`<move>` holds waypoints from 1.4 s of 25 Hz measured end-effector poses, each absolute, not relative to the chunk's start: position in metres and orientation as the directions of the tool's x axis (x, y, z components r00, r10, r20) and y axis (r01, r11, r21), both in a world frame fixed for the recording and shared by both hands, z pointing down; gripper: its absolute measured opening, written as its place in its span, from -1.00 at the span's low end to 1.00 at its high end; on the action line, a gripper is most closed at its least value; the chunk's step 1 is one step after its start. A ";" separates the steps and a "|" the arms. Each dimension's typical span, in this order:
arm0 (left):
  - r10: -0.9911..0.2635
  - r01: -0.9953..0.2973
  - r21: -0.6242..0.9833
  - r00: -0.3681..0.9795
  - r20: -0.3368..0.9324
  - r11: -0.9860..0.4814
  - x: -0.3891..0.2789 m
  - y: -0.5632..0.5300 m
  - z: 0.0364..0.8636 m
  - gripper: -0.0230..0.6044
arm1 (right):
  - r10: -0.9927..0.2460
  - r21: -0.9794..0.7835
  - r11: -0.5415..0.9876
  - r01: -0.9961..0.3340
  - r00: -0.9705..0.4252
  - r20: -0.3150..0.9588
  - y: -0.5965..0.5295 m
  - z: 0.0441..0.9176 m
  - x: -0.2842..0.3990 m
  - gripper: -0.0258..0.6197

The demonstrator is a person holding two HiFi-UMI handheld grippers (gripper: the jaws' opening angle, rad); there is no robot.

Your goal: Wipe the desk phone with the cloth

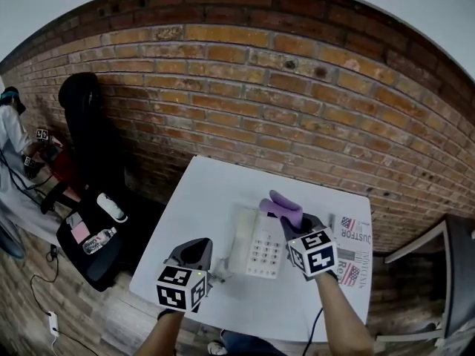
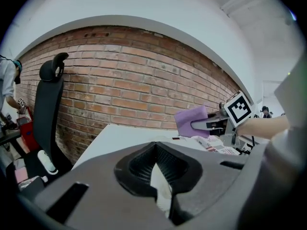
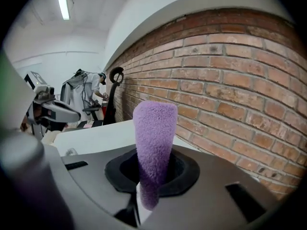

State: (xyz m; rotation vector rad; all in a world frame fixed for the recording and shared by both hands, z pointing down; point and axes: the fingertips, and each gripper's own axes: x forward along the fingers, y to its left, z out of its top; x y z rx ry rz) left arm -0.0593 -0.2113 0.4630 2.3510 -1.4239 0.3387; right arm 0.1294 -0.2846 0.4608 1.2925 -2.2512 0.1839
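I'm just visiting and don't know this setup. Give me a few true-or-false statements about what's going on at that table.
1. The right gripper holds a purple cloth. True.
2. The desk phone is black. False: it is white, with a keypad facing up.
3. The table stands against a brick wall. True.
4. The phone sits on the floor. False: it rests on the white table, between the two grippers.
5. Printed paper lies on the table to the phone's right. True.
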 end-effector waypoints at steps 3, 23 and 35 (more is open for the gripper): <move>-0.787 -0.888 0.190 0.459 0.413 -0.418 -0.058 -0.233 0.472 -0.91 | -0.758 0.220 0.540 -0.812 -0.357 0.545 -0.309 0.475 0.134 -0.78; -0.678 -0.808 0.183 0.574 0.459 -0.560 -0.034 -0.248 0.485 -0.91 | -0.601 0.163 0.644 -0.747 -0.363 0.712 -0.272 0.551 0.096 -0.78; -0.631 -0.756 0.181 0.632 0.450 -0.629 -0.054 -0.211 0.484 -0.91 | -0.606 0.121 0.577 -0.808 -0.324 0.727 -0.212 0.567 0.086 -0.78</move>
